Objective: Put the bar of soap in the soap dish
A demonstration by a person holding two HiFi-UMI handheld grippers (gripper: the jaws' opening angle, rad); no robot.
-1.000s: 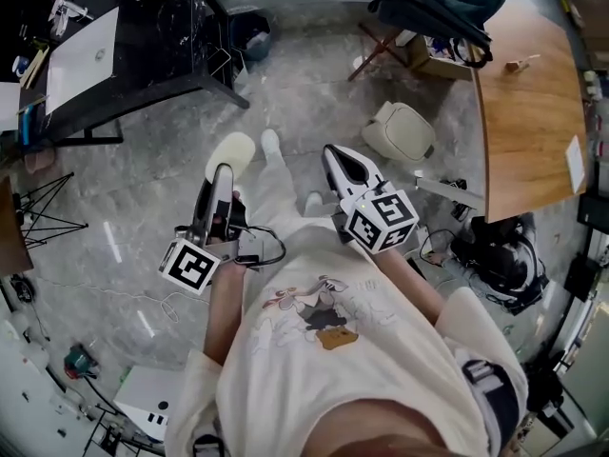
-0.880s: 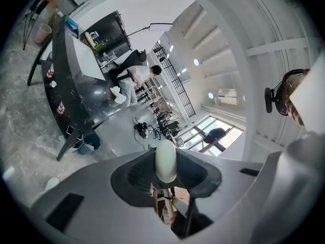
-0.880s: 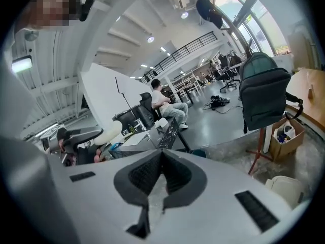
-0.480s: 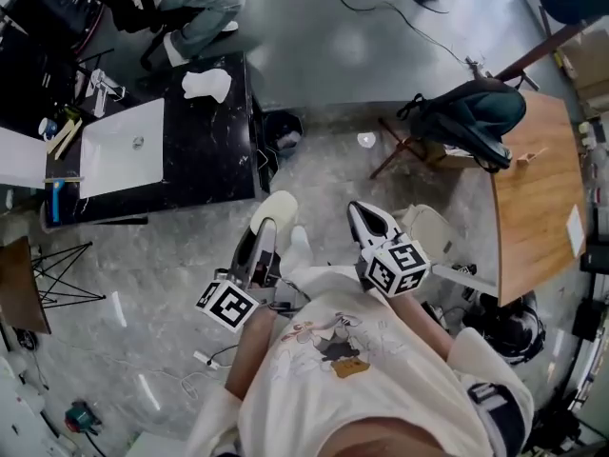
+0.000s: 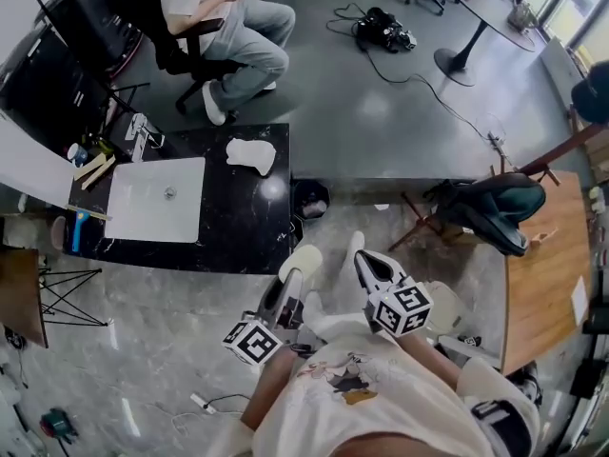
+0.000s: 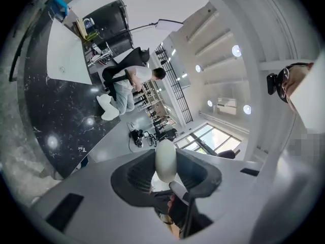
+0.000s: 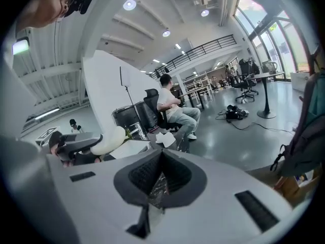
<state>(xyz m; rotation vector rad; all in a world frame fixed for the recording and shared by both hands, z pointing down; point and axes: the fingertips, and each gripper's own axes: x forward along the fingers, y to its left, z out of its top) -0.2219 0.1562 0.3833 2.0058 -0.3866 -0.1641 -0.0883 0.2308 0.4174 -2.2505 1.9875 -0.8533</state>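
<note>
A cream oval bar of soap (image 5: 301, 258) sits between the jaws of my left gripper (image 5: 293, 276), which is shut on it and held level over the grey floor. The left gripper view has the soap (image 6: 165, 159) upright between the dark pads. It also shows at the left of the right gripper view as the soap (image 7: 109, 140). My right gripper (image 5: 363, 258) is beside it, tips together and holding nothing. The black counter (image 5: 247, 227) with a white sink (image 5: 157, 198) lies ahead. I cannot pick out a soap dish among the small items at its left end.
A white crumpled cloth (image 5: 250, 153) lies on the counter's far corner. A person (image 5: 224, 17) sits on a chair beyond it. A dark bin (image 5: 310, 198) stands by the counter's right end. A chair with a dark bag (image 5: 485, 212) and a wooden table (image 5: 542, 284) are at the right.
Both grippers have travelled forward across the floor with the soap still in the left one. The counter and sink have come into fuller view ahead.
</note>
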